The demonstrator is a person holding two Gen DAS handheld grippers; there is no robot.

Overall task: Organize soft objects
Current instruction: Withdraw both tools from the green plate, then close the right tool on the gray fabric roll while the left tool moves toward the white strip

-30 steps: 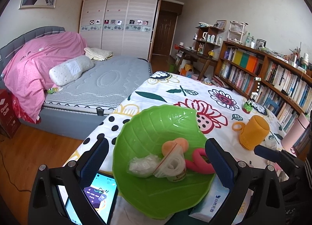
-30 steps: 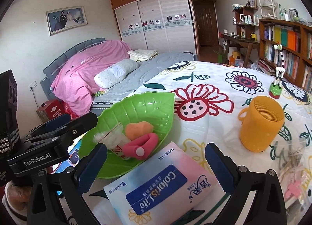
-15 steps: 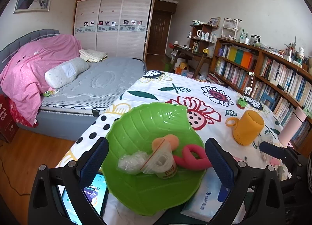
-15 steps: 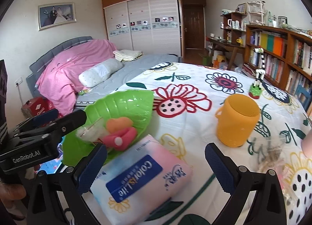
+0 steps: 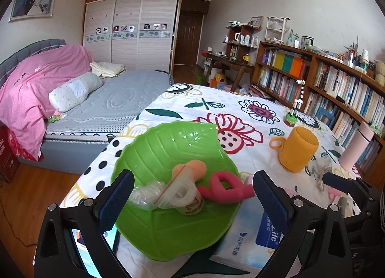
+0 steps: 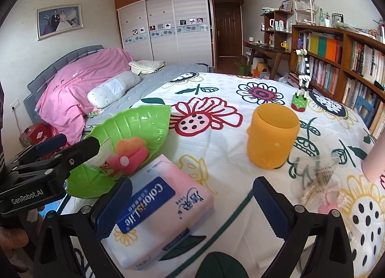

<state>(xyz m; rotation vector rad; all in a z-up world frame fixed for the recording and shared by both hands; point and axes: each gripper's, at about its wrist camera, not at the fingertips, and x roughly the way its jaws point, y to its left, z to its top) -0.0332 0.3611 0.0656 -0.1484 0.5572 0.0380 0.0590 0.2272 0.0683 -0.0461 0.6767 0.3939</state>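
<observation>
A green leaf-shaped tray (image 5: 168, 148) (image 6: 144, 121) sits on the floral tablecloth. It holds an orange soft piece (image 5: 195, 167), a pink twisted soft toy (image 5: 226, 189) (image 6: 130, 160), a clear zip bag (image 5: 178, 193) and crumpled plastic (image 5: 144, 191). My left gripper (image 5: 192, 201) hovers open over the tray's near part. A pink-and-blue tissue pack (image 6: 158, 205) (image 5: 255, 237) lies right of the tray. My right gripper (image 6: 192, 205) is open above the pack's right half. The left gripper (image 6: 48, 164) also shows in the right wrist view.
A yellow cup (image 6: 272, 136) (image 5: 297, 149) stands mid-table, with a small giraffe figure (image 6: 300, 92) behind it and a clear packet (image 6: 317, 181) to the right. A pink bottle (image 5: 356, 145) is far right. A phone (image 5: 91, 254) lies at the table's near-left edge. Bed and bookshelves surround.
Both grippers have shifted: the tray now sits higher and further left in the right wrist view, and the tissue pack lies more centred between the right fingers. Both stay open.
</observation>
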